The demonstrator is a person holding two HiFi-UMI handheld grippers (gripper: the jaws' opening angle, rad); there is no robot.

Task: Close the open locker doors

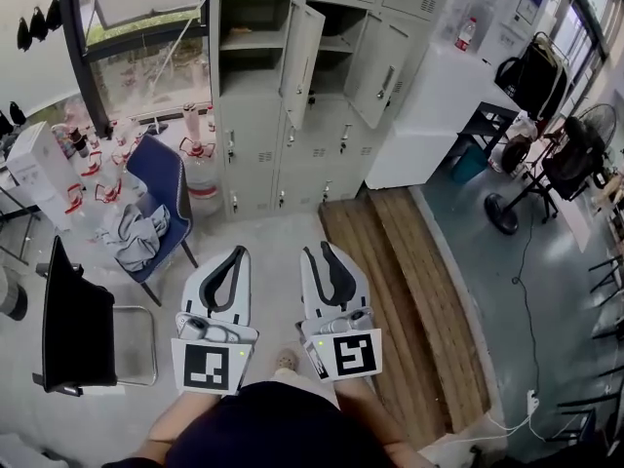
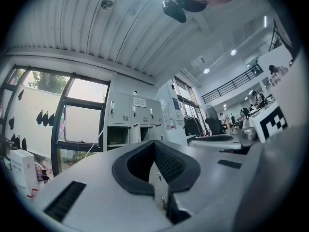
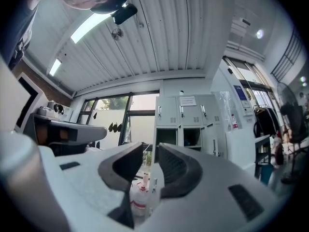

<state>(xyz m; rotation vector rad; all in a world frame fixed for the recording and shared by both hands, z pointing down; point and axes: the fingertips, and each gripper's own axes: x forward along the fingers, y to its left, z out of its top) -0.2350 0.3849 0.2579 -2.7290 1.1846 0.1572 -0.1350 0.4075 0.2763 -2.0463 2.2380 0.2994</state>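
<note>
**locker bank, two doors standing open: approach stage**

room: workshop space with a grey floor (image 1: 273, 227), a window wall at the left and a strip of wooden planks (image 1: 409, 291) running up to the lockers.

1. locker bank (image 1: 255, 154): grey, several rows, against the far wall, well apart from both grippers. two compartments in the second row from the top are open; the other doors look closed.
2. right open door (image 1: 383, 71): swung out into the room, handle on its face, apparently hinged on its right edge.
3. left open door (image 1: 301, 52): swung out the same way, beside its bare compartment.
4. blue chair (image 1: 156, 198): left of the path to the lockers.
5. left gripper (image 1: 237, 253): jaw tips together, nothing between them, aimed at the lockers.
6. right gripper (image 1: 318, 251): jaws a narrow way apart, nothing held.

handling note (judgement): neither door is within reach, so the step in hand is walking in, keeping clear of the chair. no grasp is needed. lay the side of a jaw flat on the door face near its free edge, far from the hinge, where the least push serves. follow the door's arc slowly, then press straight in until the latch seats. a fast swing may rebound. one door per gripper suits the spacing.
</note>
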